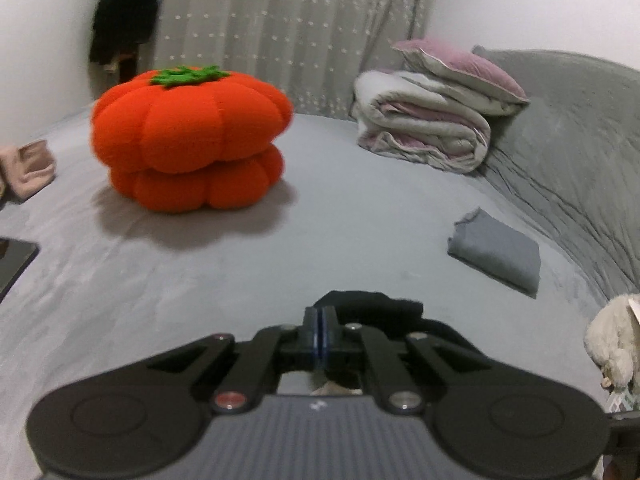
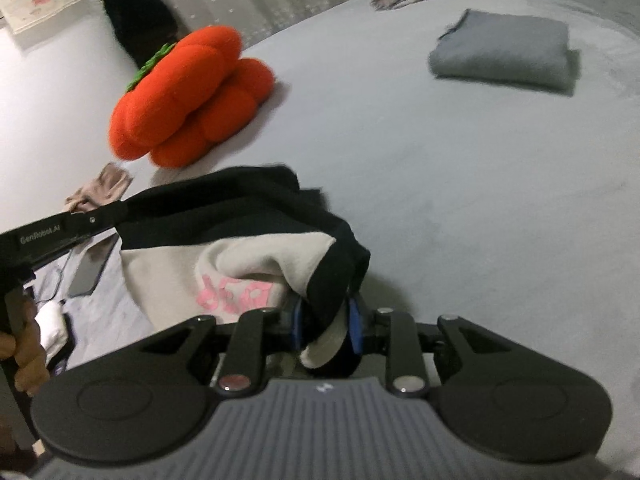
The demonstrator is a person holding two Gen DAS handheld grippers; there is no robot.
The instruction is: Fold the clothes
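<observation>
Wide bed (image 1: 320, 240) under a smooth grey cover, backed by a pale spangled curtain (image 1: 280, 20) and plain white walls. Toward the far left, an orange pumpkin-shaped cushion (image 1: 192, 140) with a green top, standing apart from everything else; beyond it, something dark hanging (image 1: 124, 12) by the curtain. Far right, a rolled white and pink quilt (image 1: 424, 128) with a mauve pillow (image 1: 460, 68) on it, against a grey padded headboard (image 1: 568, 140). Nearer on the right, a folded grey cloth (image 1: 496, 252) lying flat on the cover, well apart from the pumpkin. At the left edge, a small pinkish cloth (image 1: 28, 168) and the corner of a dark phone (image 1: 12, 264); at the right edge, a fluffy cream toy (image 1: 612, 344). Black and cream garment (image 2: 248, 256) lifted off the bed and stretched between the two tools, nearest the camera in the right wrist view. Right tool (image 2: 326, 328) part open, blue pads clamped on a bunched black and cream fold. Left tool (image 1: 320, 320) squeezed fully together on a thin black edge of the same garment (only that dark rim showing past the tips in its own view); from the right wrist view, its black finger (image 2: 72, 224) reaching in from the left, with a hand (image 2: 28, 356) on the handle below. Garment itself: black outer panels, cream middle, pink lettering across the cream part, sagging in soft folds, blurred at the upper edge.
</observation>
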